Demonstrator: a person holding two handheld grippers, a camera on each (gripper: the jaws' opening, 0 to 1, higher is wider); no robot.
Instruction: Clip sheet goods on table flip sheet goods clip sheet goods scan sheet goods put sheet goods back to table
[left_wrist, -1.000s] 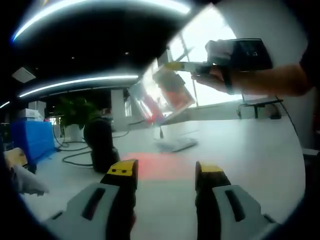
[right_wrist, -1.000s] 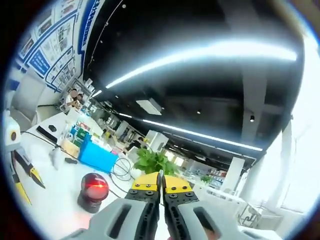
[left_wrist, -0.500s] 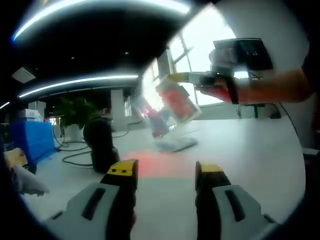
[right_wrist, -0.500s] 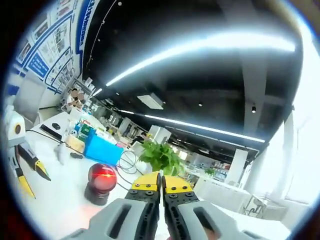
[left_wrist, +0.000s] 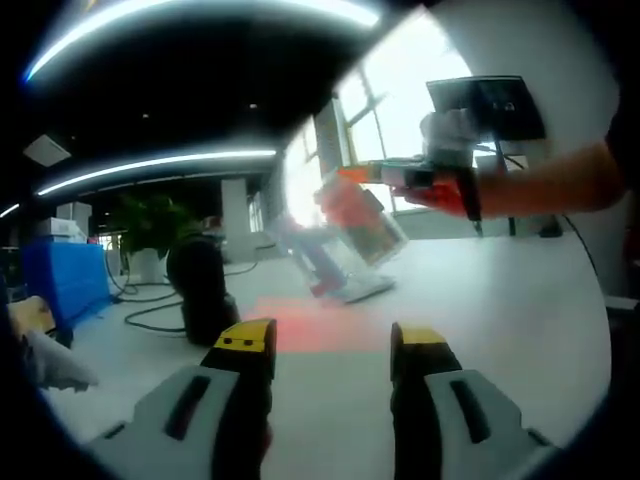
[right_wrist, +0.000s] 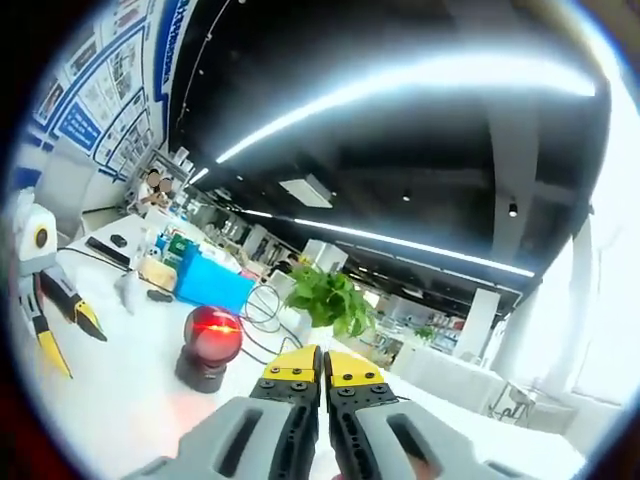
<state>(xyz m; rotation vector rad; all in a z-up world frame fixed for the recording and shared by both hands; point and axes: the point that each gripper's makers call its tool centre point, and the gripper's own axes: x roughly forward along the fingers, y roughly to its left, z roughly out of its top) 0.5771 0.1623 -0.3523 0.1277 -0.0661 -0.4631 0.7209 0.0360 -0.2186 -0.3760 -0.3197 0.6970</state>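
Left gripper view: the left gripper (left_wrist: 332, 352) sits low over the white table (left_wrist: 520, 330), its yellow-tipped jaws spread with bare tabletop between them, nothing gripped; up at one o'clock the right gripper (left_wrist: 372, 175) comes in from the right, carried by a gloved hand (left_wrist: 448, 135); from its tip hangs the sheet goods (left_wrist: 350, 232), a clear, blurred packet with red print, tilted, lower edge close to the table, touching or not I cannot tell; a red glow (left_wrist: 318, 328) lies on the table below it; at ten o'clock stands the dark scanner (left_wrist: 198, 288), cables (left_wrist: 150, 312) trailing beside it; further left, a blue box (left_wrist: 62, 280) and a potted plant (left_wrist: 150, 228).

Right gripper view: the right gripper's jaws are pressed together at six o'clock, only a thin line between the yellow tips; the packet itself is not visible here; at eight o'clock the scanner, red dome lit, sits on the table; the left gripper (right_wrist: 58, 330) at nine o'clock; the blue box behind, the green plant at centre; ceiling light strips (right_wrist: 420, 90) overhead.
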